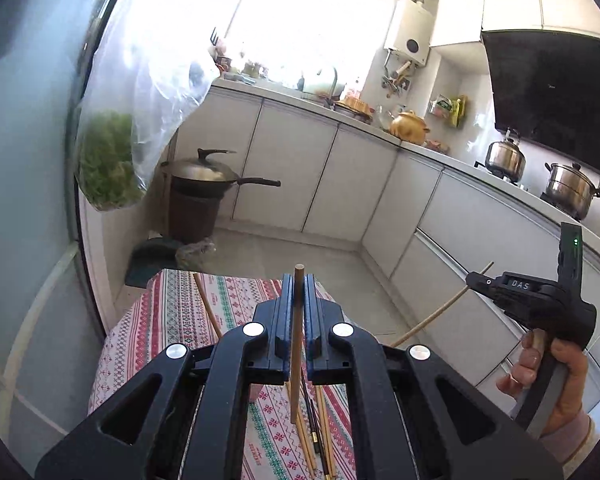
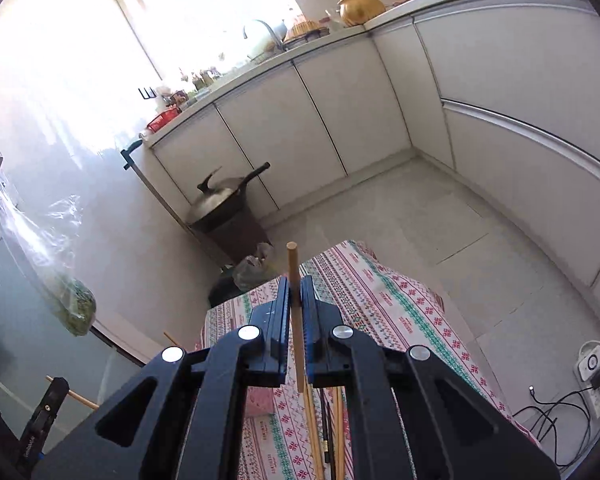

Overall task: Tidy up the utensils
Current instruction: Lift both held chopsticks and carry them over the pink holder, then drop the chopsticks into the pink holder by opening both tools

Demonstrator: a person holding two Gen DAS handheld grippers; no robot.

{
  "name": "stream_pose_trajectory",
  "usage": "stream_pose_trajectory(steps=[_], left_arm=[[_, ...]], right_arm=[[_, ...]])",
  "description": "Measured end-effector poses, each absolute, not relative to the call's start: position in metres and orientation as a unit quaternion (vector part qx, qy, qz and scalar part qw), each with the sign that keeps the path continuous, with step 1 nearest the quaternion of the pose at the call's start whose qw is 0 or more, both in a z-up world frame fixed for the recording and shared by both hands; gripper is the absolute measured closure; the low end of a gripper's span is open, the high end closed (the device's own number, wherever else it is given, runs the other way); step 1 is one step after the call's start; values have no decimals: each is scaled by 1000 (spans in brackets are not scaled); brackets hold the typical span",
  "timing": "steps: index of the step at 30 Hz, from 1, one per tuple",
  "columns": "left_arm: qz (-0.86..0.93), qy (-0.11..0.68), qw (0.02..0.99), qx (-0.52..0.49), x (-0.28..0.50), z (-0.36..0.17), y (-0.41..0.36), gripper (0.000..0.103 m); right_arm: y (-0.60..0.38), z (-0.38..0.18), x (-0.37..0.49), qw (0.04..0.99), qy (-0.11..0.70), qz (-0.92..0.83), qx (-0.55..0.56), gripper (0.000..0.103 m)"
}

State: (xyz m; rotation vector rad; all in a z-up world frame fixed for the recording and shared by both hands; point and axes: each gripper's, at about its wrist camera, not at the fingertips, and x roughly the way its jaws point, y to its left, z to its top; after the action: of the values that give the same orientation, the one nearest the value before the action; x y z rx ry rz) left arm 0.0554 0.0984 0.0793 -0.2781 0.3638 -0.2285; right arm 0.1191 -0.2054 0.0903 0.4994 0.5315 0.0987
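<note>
My left gripper (image 1: 298, 286) is shut on a wooden chopstick (image 1: 297, 340) that stands upright between its blue pads, above the patterned tablecloth (image 1: 172, 320). My right gripper (image 2: 296, 288) is shut on another wooden chopstick (image 2: 296, 320), also upright. The right gripper also shows at the right of the left wrist view (image 1: 532, 300), its chopstick (image 1: 432, 318) slanting. Several more chopsticks (image 1: 316, 436) lie on the cloth beneath the grippers; they also show in the right wrist view (image 2: 324, 432). One more chopstick (image 1: 208, 306) lies at the cloth's left.
The cloth-covered table (image 2: 400, 304) stands in a kitchen with white cabinets (image 1: 292, 168). A lidded wok (image 1: 204, 174) sits on a brown bin on the floor. A plastic bag of greens (image 1: 108, 160) hangs at the left. A power strip with cables (image 2: 592, 364) lies on the floor.
</note>
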Motion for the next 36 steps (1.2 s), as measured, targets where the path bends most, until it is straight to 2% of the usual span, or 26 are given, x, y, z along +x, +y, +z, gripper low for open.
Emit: stream_pose_trajectory(steps=[13, 23, 27, 28, 33, 36], left_arm=[[-54, 150, 976, -151, 89, 95, 123, 99], [-11, 179, 971, -160, 141, 56, 130, 99], [-15, 215, 960, -177, 156, 37, 136, 97], [-15, 218, 958, -184, 155, 37, 140, 96], [-13, 191, 957, -220, 129, 52, 163, 76], [3, 190, 956, -223, 117, 55, 169, 69]], right_arm=[[-185, 89, 130, 925, 269, 96, 250, 97], [-156, 86, 147, 916, 284, 128, 253, 97], [-139, 88, 155, 914, 287, 141, 251, 97], [-135, 88, 156, 913, 288, 145, 252, 97], [-119, 86, 167, 910, 292, 150, 254, 97], [-109, 80, 176, 909, 298, 147, 251, 97]])
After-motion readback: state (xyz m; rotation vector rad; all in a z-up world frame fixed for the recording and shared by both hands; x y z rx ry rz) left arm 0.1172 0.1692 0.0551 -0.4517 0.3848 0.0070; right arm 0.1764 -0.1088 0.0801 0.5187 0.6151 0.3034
